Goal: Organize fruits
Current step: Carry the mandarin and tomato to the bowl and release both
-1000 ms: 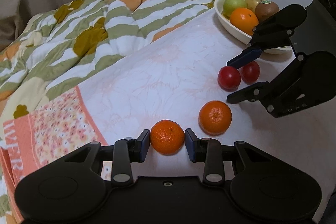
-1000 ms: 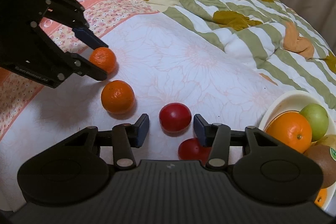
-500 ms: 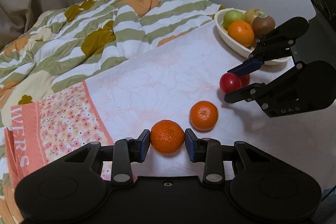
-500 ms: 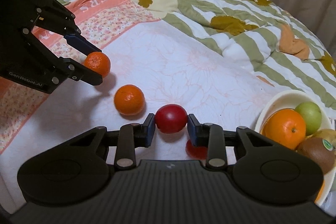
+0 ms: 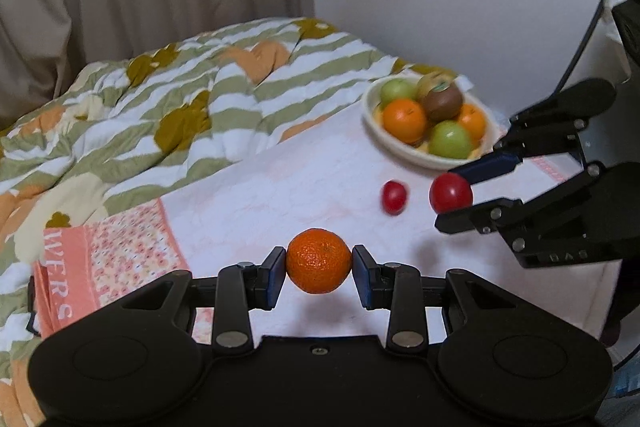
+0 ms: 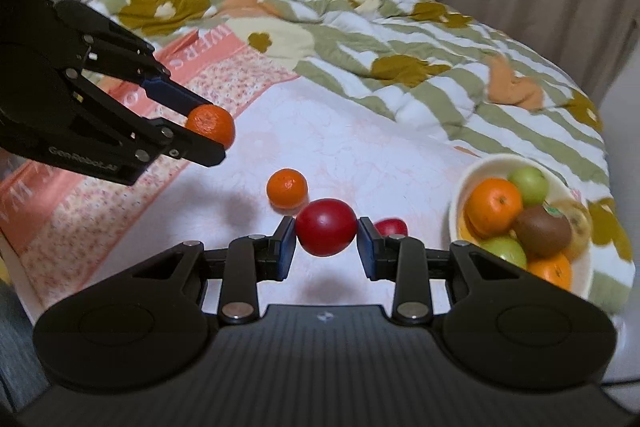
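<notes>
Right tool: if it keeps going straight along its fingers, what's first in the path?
Likely the loose orange on the bedsheet, just beyond and slightly left of the red fruit the right tool grips. Depth is unclear; it might pass over onto bare sheet.

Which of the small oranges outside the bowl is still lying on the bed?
The loose orange behind the red fruit; the other orange is pinched in the left gripper, off the bed.

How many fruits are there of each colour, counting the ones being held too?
Orange: 4 (held mandarin, loose mandarin, two oranges in the bowl)
Red: 2 (held red fruit, loose red fruit)
Green: 2 (green fruits)
Brown: 1 (kiwi)
Yellowish: 1 (yellowish fruit)
Total: 10
</notes>
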The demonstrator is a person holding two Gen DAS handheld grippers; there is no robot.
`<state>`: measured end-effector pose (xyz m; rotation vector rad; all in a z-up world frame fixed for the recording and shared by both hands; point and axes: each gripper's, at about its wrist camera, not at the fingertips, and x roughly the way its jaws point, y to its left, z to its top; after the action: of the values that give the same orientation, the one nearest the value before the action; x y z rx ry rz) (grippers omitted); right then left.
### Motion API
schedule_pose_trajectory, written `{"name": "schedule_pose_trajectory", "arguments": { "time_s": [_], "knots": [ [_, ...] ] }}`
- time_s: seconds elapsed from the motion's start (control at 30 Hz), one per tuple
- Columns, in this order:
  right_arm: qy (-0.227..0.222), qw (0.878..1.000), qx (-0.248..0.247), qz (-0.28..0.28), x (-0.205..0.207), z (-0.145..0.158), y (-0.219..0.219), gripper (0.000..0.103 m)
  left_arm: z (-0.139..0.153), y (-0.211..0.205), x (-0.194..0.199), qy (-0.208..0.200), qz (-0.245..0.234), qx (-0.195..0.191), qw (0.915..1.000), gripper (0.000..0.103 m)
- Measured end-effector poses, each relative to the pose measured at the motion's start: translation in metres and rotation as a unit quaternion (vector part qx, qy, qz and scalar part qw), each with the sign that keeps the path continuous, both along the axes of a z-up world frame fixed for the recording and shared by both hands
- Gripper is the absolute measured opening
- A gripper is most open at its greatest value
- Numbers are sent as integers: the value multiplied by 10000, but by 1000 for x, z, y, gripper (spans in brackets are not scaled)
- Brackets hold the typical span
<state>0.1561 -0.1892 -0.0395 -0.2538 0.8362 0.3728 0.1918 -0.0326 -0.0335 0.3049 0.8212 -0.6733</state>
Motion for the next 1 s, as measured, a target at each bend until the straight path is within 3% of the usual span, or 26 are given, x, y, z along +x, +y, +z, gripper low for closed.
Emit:
{"name": "schedule_pose_trajectory", "arguments": {
  "time_s": [0.23,0.47,0.7,1.0],
  "knots": [
    [-94,9987,152,-474,-32,22,-26,48,17,-26,-16,-36,-40,-310,9995,39],
    [-200,9977,194,-611,-49,30,-81,48,33,-72,-28,-79,221,-549,9982,39],
    [-304,9984,90,-460,-43,33,-151,48,41,-129,-28,-162,729,-631,9952,40],
    [-246,9985,207,-454,-10,20,-230,48,22,-186,-11,-122,1423,-600,9879,40]
  ]
}}
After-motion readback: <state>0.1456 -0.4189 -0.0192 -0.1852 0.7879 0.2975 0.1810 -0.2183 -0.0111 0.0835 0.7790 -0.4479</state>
